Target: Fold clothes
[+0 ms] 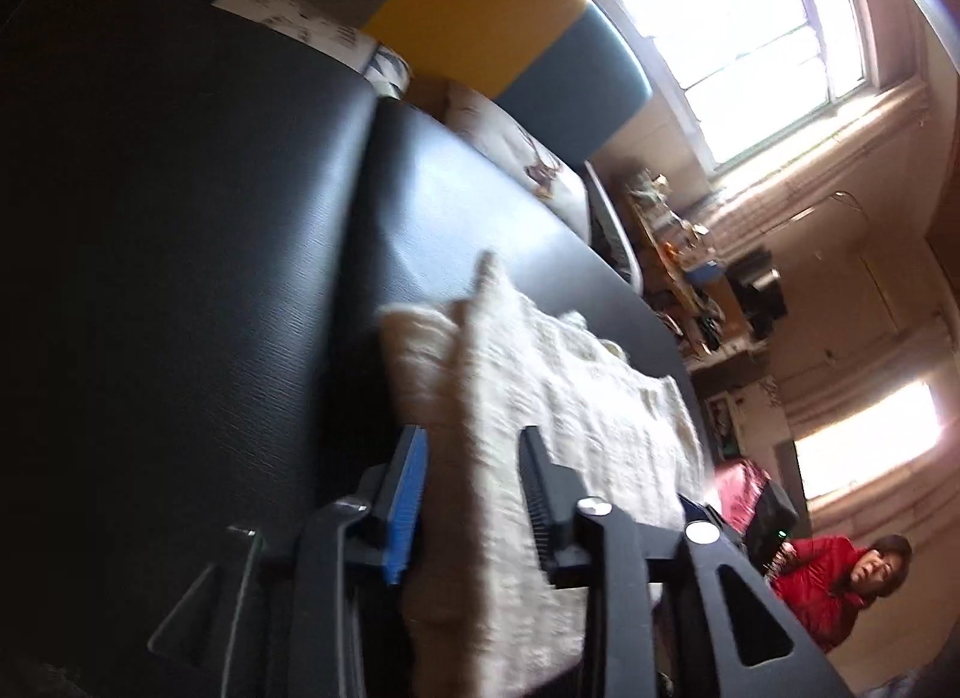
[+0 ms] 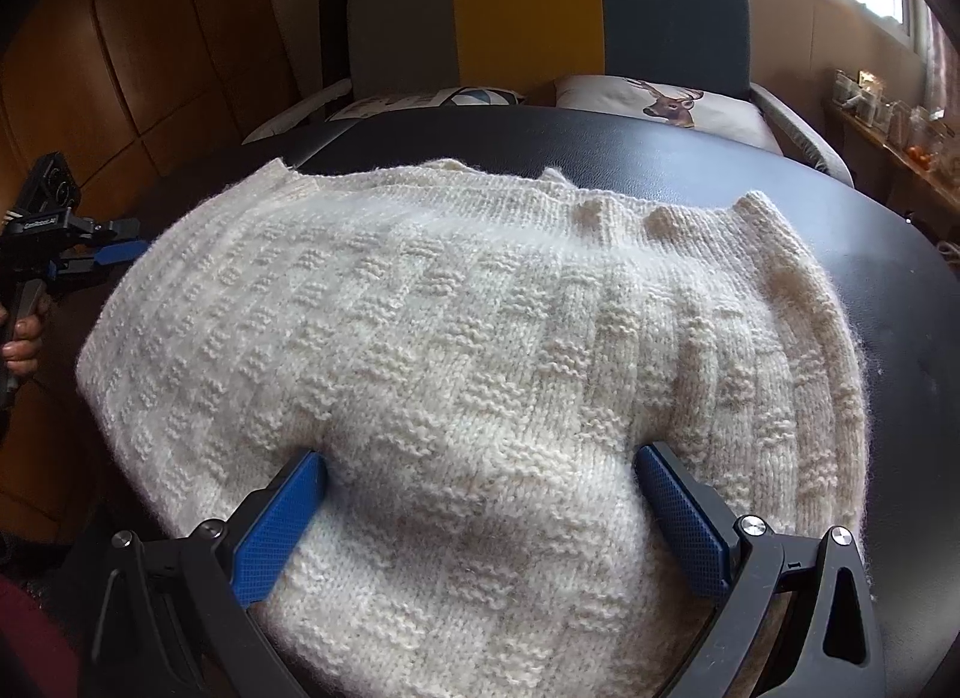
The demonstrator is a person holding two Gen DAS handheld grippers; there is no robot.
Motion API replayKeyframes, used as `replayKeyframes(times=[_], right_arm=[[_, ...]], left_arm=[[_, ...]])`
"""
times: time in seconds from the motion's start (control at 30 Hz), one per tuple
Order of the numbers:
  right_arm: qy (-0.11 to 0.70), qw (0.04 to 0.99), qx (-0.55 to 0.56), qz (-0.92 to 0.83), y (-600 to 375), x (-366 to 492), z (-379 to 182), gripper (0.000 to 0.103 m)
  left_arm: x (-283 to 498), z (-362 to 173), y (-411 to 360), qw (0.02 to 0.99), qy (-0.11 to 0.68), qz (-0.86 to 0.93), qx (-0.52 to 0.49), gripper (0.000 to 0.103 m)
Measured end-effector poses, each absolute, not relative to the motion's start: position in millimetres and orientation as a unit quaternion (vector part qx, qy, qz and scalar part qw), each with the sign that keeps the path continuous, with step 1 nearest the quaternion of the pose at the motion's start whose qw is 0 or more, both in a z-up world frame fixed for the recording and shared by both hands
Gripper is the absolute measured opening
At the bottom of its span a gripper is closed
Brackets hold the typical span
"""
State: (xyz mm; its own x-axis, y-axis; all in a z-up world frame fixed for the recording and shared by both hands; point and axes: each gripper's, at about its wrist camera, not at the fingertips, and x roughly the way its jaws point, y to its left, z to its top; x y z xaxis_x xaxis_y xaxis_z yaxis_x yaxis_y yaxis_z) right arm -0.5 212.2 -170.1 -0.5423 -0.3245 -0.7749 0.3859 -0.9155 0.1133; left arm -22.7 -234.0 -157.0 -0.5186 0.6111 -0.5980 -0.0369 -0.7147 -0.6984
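Observation:
A cream knitted sweater (image 2: pixel 480 308) lies spread on a black padded table (image 2: pixel 900 308). My right gripper (image 2: pixel 480 458) is open wide at the sweater's near edge. Its blue pads (image 2: pixel 276 524) press into the knit, which bulges up between them. My left gripper (image 2: pixel 129 251) is at the sweater's left edge, held by a hand (image 2: pixel 24 338). In the left wrist view the sweater (image 1: pixel 576 398) runs away along the table (image 1: pixel 180 218), and a thick fold of it sits between the narrowly set fingers of the left gripper (image 1: pixel 474 440). That view is tilted and blurred.
A grey, yellow and teal armchair (image 2: pixel 528 8) stands behind the table with a deer-print cushion (image 2: pixel 660 98) on it. A cluttered shelf (image 2: pixel 888 128) runs under the windows at the right. A person in a red jacket (image 1: pixel 822 578) sits beyond the table.

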Motion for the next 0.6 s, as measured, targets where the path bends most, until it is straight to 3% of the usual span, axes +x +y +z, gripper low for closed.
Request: replayKeyframes(times=[0.1, 0.13, 0.17, 0.23, 0.33, 0.4, 0.47, 0.5, 0.6], right_arm=[[0.035, 0.2, 0.432, -0.878, 212, 0, -170, 0.103], [0.034, 0.198, 0.432, -0.879, 213, 0, -170, 0.103], [0.034, 0.198, 0.432, -0.88, 213, 0, -170, 0.103], [0.036, 0.198, 0.431, -0.88, 213, 1, -170, 0.103], [0.035, 0.2, 0.428, -0.88, 214, 2, -170, 0.103], [0.036, 0.2, 0.428, -0.881, 214, 1, -171, 0.103], [0.036, 0.2, 0.427, -0.881, 214, 1, -171, 0.103], [0.037, 0.2, 0.426, -0.882, 213, 1, -171, 0.103], [0.037, 0.2, 0.423, -0.883, 213, 2, -172, 0.103]], left_arm=[[-30, -158, -219, 0.191, -0.292, 0.815, -0.463, 0.035], [-33, -162, -208, 0.163, -0.249, 0.823, -0.483, 0.031], [-33, -166, -201, 0.16, -0.232, 0.824, -0.491, 0.015], [-30, -168, -192, 0.15, -0.204, 0.834, -0.491, 0.012], [-21, -163, -203, 0.138, -0.226, 0.838, -0.477, 0.004], [-16, -163, -210, 0.134, -0.241, 0.838, -0.47, 0.008], [-14, -164, -217, 0.135, -0.256, 0.836, -0.466, 0.021], [-13, -165, -220, 0.136, -0.263, 0.835, -0.463, 0.021], [-27, -168, -229, 0.151, -0.305, 0.819, -0.462, 0.036]])
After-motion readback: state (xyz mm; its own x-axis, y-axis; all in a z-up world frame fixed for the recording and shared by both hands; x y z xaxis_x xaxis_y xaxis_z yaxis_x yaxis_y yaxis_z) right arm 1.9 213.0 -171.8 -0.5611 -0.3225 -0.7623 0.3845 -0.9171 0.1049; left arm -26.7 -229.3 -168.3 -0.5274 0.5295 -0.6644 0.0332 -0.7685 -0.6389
